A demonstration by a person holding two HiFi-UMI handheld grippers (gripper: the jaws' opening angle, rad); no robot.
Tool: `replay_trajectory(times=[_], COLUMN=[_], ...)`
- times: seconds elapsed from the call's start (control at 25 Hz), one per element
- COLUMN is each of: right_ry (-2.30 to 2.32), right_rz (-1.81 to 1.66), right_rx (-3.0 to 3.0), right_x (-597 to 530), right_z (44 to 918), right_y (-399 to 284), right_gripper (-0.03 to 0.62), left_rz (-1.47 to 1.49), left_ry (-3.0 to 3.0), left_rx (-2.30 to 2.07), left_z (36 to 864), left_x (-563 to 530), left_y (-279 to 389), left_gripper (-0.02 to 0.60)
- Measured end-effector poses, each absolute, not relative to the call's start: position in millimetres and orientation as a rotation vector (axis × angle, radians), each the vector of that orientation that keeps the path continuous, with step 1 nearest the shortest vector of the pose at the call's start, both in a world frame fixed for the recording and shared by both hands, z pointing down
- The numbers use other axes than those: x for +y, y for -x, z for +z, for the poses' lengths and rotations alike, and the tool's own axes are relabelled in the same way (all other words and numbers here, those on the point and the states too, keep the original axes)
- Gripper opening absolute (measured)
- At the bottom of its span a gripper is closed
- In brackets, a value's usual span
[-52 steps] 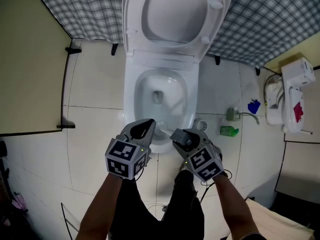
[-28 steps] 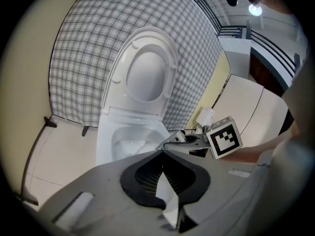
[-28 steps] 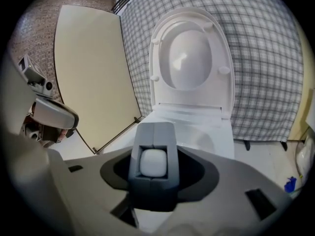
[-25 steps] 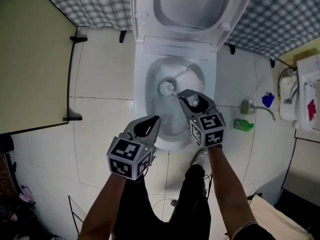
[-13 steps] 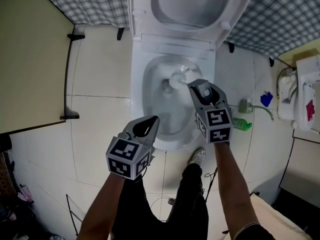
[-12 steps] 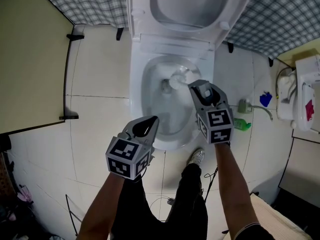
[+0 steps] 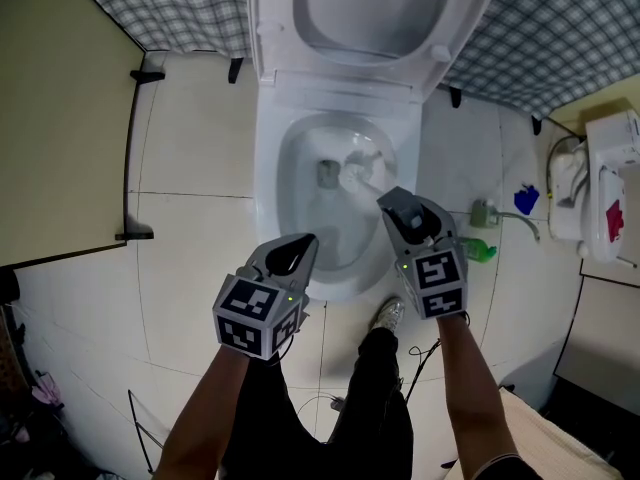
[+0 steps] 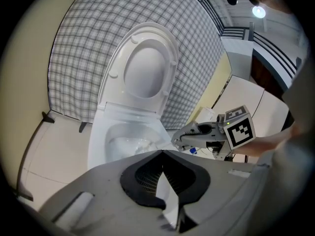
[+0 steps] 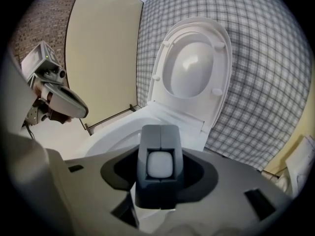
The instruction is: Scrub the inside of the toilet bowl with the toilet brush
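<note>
The right tongs (image 7: 398,203) are gripping the toilet brush (image 7: 358,171) by its handle, and its head is sitting inside the toilet bowl (image 7: 268,173) toward two o'clock. The left tongs (image 7: 300,246) are hovering closed and empty at the bowl's seven o'clock.

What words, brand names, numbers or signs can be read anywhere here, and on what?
No text is readable in any view.
Two black-and-white marker cubes: square patterns only, no letters.
Red patch on the white plastic wall box: too blurred to read.
Small green plastic bottle on the floor: label too small to read.
</note>
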State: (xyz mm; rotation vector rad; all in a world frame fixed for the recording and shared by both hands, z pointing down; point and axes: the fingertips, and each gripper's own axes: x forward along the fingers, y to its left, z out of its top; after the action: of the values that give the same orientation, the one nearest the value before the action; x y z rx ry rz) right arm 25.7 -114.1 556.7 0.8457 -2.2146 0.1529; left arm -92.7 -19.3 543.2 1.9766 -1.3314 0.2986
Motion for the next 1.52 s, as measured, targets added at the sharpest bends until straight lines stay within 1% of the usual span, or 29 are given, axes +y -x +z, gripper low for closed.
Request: replay_trajectory(times=[0.32,0.68,0.88,1.2,1.52], right_ry=[-0.756,-0.597,-0.593,-0.594,-0.552], right_rz=[0.237,0.285,0.254,0.229,0.246], right_rx=[-2.178,-2.182,-2.152,-2.078,-2.093], right_x=[-66,-22,-34,-77,-69], right_z=[570,582,602,641,631], right_y=[-36,-10,8,18,10], right_gripper=[0.212,0.204,0.202,0.204,0.204], left_rz=[0.285,0.287,0.286,0.298,0.300], left_ry=[-1.970,-1.955,-1.950,-1.943,-1.947], left_rx=[-1.334,-1.352,-1.359,-1.358,-1.343], left_z=[542,542,545,551,550], left_x=[-17,-12,-11,-7,-5], left_y=[95,106,113,115,102], left_gripper=[0.008,0.008,0.008,0.008,0.008])
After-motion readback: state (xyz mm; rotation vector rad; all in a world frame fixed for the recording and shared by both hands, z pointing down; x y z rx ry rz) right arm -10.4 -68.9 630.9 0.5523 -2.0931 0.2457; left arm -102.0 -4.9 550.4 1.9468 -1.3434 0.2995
